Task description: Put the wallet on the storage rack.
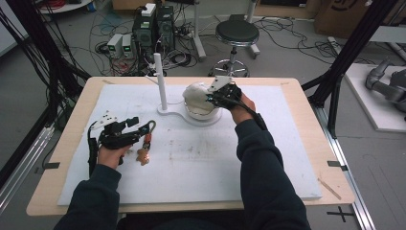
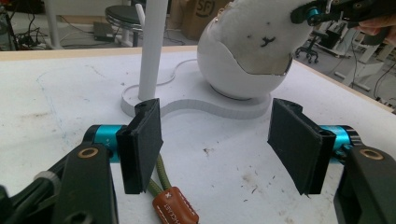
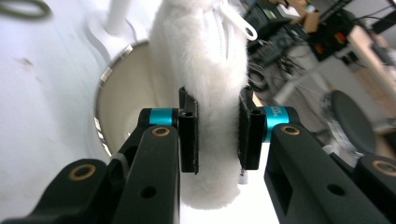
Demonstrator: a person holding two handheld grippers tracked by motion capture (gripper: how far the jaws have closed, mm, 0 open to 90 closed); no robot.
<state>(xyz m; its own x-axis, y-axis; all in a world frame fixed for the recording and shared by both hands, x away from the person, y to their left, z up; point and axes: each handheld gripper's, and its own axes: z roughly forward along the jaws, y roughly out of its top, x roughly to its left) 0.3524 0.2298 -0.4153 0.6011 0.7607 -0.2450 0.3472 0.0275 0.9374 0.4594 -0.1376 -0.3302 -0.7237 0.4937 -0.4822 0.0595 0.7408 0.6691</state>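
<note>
A white plush toy (image 1: 195,92) with a small stitched face (image 2: 261,32) sits partly inside a white egg-shaped bowl (image 1: 203,115) on a white stand. My right gripper (image 1: 213,98) is shut on the plush (image 3: 217,60), its pads pressing into the fur above the bowl's opening (image 3: 123,107). My left gripper (image 1: 138,128) rests on the mat at the left, jaws open (image 2: 219,144) with nothing between the pads. A keychain (image 1: 147,140) with an olive cord and a brown leather tag (image 2: 175,211) lies on the mat just under its left pad.
A tall white pole (image 1: 160,81) rises from the same stand base (image 2: 201,107), left of the bowl. A white mat (image 1: 201,163) covers the wooden table. On the floor beyond the table stand a black stool (image 1: 236,33) and computer boxes with cables (image 1: 153,28).
</note>
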